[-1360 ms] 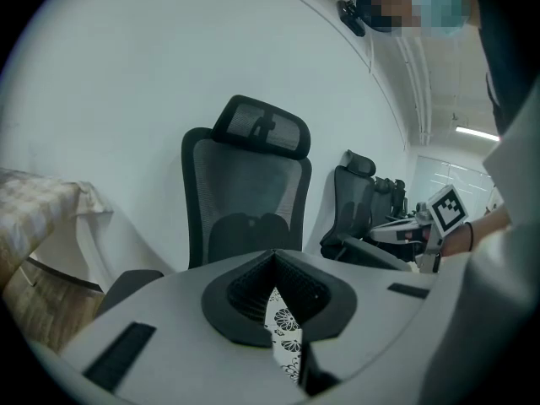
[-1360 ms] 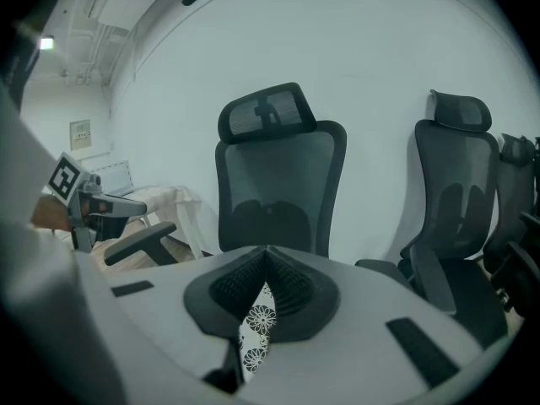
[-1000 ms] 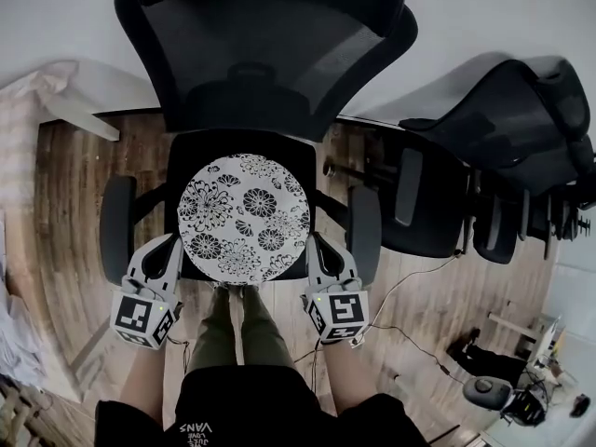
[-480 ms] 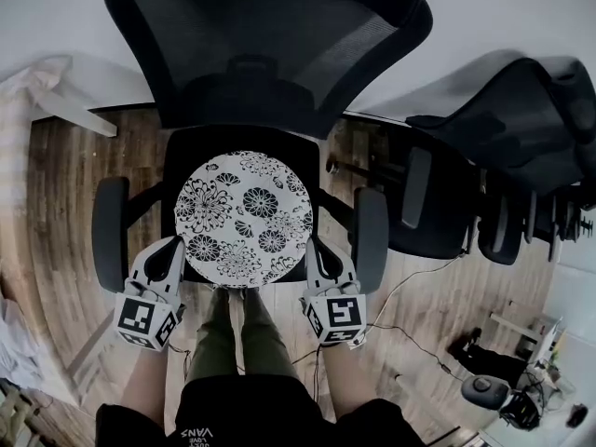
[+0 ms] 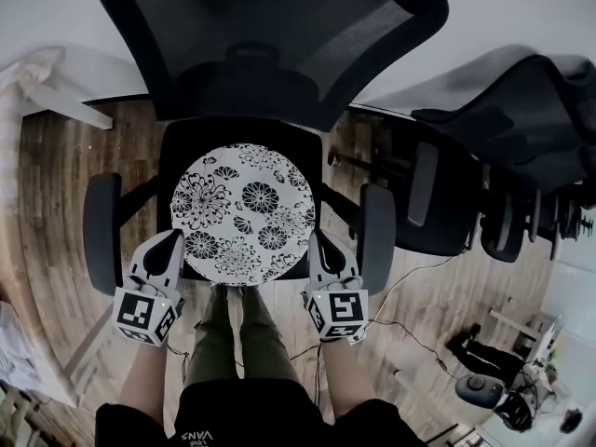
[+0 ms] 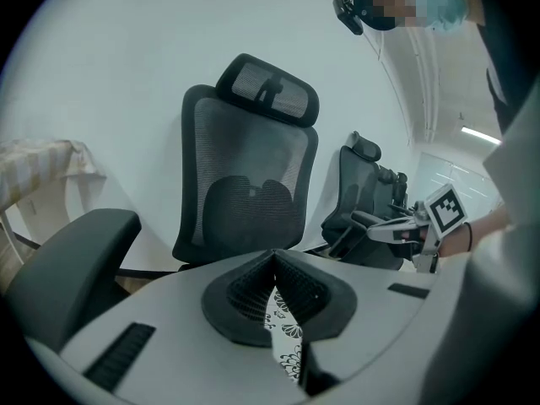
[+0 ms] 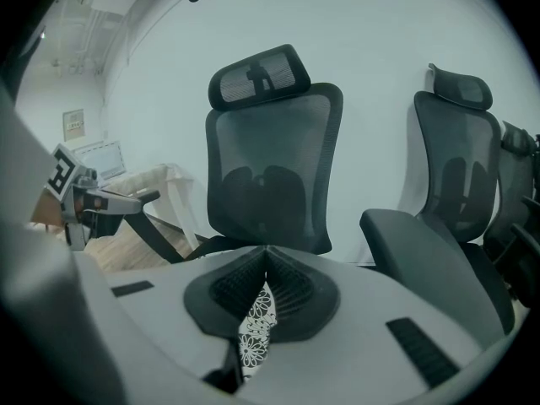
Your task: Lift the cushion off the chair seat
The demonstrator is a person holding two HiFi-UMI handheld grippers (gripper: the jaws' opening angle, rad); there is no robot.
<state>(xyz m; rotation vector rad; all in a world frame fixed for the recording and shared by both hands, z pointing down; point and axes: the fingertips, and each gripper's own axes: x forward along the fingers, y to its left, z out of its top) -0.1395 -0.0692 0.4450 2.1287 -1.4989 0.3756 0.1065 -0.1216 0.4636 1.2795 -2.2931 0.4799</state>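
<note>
Honestly, little is changing: we're still pinching the cushion (image 5: 244, 214) with left tongs (image 5: 171, 242) and right tongs (image 5: 317, 243), it's still covering the seat (image 5: 303, 147), so probably no lift yet.

- Chair seat (image 5: 179, 145): black and padded, with an armrest on either side. Most of its top is covered from above.
- Cushion (image 5: 244, 214): round, white with a black flower print, centred over the seat. The seat's dark margin shows at the back and both sides. Whether the cushion rests on the seat or hangs just clear of it cannot be told.
- Floor (image 5: 56, 203): wood planks, carrying this chair.
- Second chair (image 5: 438, 203): black, standing on the floor just beside the first.
- Cables (image 5: 407, 335): thin, lying loose on the planks near the front.
</note>
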